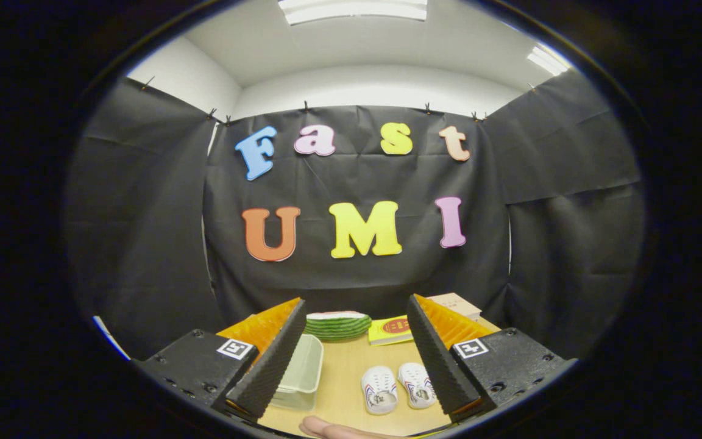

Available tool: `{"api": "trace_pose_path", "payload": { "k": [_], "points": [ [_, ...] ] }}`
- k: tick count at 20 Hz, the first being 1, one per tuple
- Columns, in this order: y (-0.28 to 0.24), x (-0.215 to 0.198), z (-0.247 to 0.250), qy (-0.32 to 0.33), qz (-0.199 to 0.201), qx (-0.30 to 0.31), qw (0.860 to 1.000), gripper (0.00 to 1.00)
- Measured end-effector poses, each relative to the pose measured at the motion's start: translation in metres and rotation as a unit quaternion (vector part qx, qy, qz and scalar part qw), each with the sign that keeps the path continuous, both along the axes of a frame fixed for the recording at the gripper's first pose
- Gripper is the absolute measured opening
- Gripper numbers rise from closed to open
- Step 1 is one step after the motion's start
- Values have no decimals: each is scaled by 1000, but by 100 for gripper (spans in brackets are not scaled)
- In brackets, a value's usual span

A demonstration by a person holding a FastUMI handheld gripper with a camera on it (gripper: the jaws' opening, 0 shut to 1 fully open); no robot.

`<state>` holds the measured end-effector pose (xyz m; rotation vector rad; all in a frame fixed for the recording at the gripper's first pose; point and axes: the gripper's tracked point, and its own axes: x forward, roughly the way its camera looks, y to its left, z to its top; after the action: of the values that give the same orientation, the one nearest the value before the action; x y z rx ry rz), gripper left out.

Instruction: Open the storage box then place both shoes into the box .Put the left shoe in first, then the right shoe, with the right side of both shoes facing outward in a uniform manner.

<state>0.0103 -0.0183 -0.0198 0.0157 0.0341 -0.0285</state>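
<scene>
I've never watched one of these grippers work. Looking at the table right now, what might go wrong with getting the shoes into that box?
The gripper hangs open above the table, holding nothing.

1. The two white shoes lie touching side by side, so a finger aimed at one may nudge or catch the other.
2. The storage box sits partly behind one finger, which may make reaching its opening awkward.
3. A fingertip rests at the table's near edge, close to the fingers' path.

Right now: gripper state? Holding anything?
Gripper: open, fingers spread wide, holding nothing, above the table, with the shoes and storage box below between them.
</scene>
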Motion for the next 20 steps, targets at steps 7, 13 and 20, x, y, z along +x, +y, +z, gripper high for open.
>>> {"api": "trace_pose_path", "payload": {
  "k": [7,13,20],
  "points": [
    [-10,33,-44,48,4,15,999,100],
    [-31,82,-127,145,7,62,987,100],
    [2,127,-215,261,97,177,944,100]
  ]
}}
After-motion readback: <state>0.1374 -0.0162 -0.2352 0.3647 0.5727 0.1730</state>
